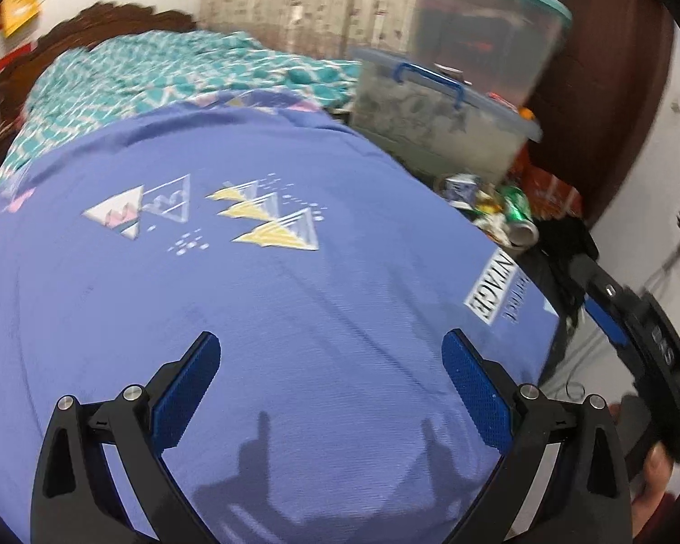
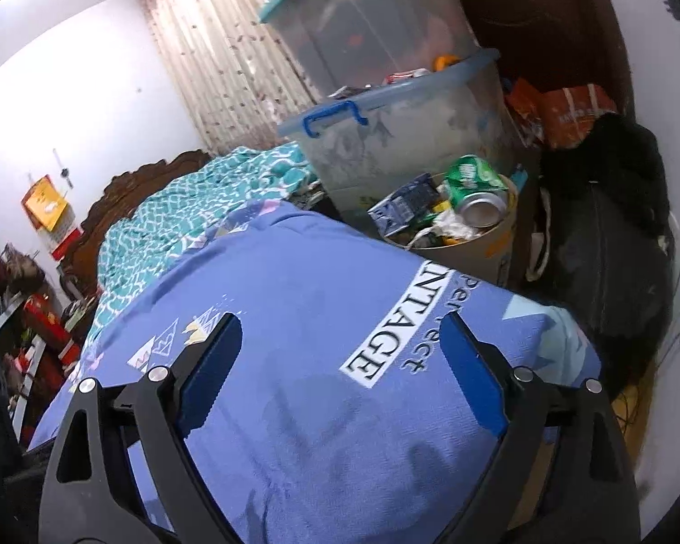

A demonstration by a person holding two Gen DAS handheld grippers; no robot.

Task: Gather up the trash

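Right wrist view: right gripper [image 2: 344, 362] jaws apart, empty, over bedsheet [image 2: 294, 272]; bin [image 2: 467, 245] with can [image 2: 476, 190] beyond the jaws. Left gripper [image 1: 331, 390] likewise apart, empty. Risk: overfull, can could roll out if nudged.

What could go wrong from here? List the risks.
1. The bin is heaped; the green can lies on top near the rim and could roll off if more goes in.
2. Both grippers, left and right, are open and empty over the blue bedsheet; closing low could snag the cloth.
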